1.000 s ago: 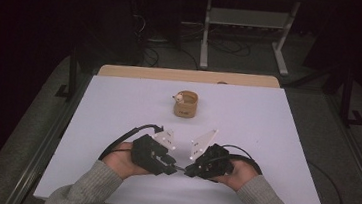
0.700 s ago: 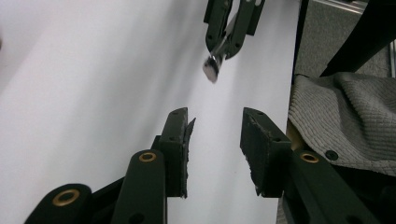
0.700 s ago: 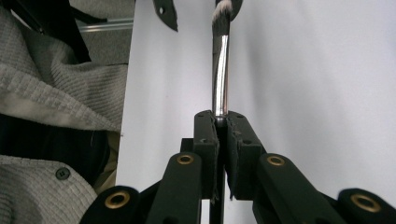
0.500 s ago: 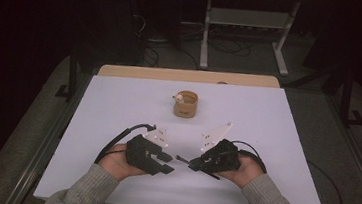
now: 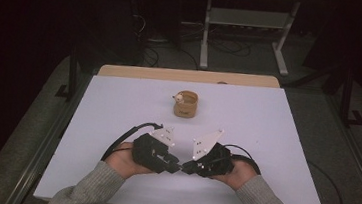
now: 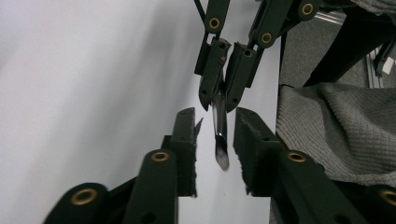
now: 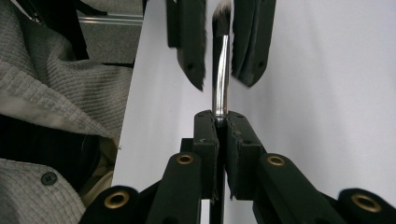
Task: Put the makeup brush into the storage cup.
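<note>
Tan cup [image 5: 186,104] w/ small pale bit at rim sits mid white table [image 5: 277,126]; metal stand [image 5: 246,33] & cables [image 5: 150,39] on floor behind.

In the right gripper view, our right claw [image 7: 219,154] is clamped tight on the handle of a small brush [image 7: 220,74], whose silver ferrule rises straight up from the pads. Its bristle tip stands between the open jaws of our left claw [image 7: 219,70], which have just been closing. Beneath lies the white table [image 7: 327,84], with a grey knitted sleeve [image 7: 56,88] at the left.
</note>
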{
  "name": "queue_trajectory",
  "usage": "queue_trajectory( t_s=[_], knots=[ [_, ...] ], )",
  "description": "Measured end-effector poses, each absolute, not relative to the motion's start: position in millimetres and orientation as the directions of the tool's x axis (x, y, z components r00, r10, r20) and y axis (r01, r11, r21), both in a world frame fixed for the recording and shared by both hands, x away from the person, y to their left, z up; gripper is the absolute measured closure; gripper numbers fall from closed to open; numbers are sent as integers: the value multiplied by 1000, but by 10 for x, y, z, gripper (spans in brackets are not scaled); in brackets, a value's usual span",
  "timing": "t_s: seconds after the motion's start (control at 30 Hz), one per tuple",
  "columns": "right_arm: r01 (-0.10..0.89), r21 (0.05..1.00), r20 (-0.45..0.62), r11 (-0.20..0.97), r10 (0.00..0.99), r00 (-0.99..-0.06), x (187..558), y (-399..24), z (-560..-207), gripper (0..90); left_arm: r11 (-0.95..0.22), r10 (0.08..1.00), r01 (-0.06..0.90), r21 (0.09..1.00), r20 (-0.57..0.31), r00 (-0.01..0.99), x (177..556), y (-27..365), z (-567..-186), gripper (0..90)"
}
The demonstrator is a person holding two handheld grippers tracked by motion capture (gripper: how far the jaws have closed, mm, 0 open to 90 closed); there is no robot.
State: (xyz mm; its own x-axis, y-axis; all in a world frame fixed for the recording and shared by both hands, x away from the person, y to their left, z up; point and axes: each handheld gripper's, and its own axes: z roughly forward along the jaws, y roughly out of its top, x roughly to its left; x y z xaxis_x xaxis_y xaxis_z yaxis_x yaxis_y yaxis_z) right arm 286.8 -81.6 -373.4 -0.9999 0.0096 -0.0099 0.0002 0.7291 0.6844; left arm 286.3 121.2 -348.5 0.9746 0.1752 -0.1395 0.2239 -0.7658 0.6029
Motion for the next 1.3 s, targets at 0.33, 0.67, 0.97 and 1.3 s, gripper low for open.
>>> queue_trajectory(
  t_s=[0.33, 0.67, 0.97, 1.3],
  knots=[
    [-30, 693, -46, 720, 3, -999, 2827, -773, -3721, 825, -769, 156, 213, 602, -146, 977, 2860, 1207, -3456, 838],
    [-51, 644, -84, 764, 4, -996, 2769, -701, -3629, 812, -795, 150, 184, 579, -106, 983, 2812, 1176, -3383, 841],
    [-38, 632, -57, 774, -3, -998, 2781, -684, -3635, 827, -802, 145, 171, 572, -92, 985, 2790, 1164, -3377, 825],
    [19, 664, -3, 748, 27, -1000, 2861, -869, -3661, 826, -757, 212, 230, 611, -103, 972, 2833, 1377, -3301, 622]
  ],
)
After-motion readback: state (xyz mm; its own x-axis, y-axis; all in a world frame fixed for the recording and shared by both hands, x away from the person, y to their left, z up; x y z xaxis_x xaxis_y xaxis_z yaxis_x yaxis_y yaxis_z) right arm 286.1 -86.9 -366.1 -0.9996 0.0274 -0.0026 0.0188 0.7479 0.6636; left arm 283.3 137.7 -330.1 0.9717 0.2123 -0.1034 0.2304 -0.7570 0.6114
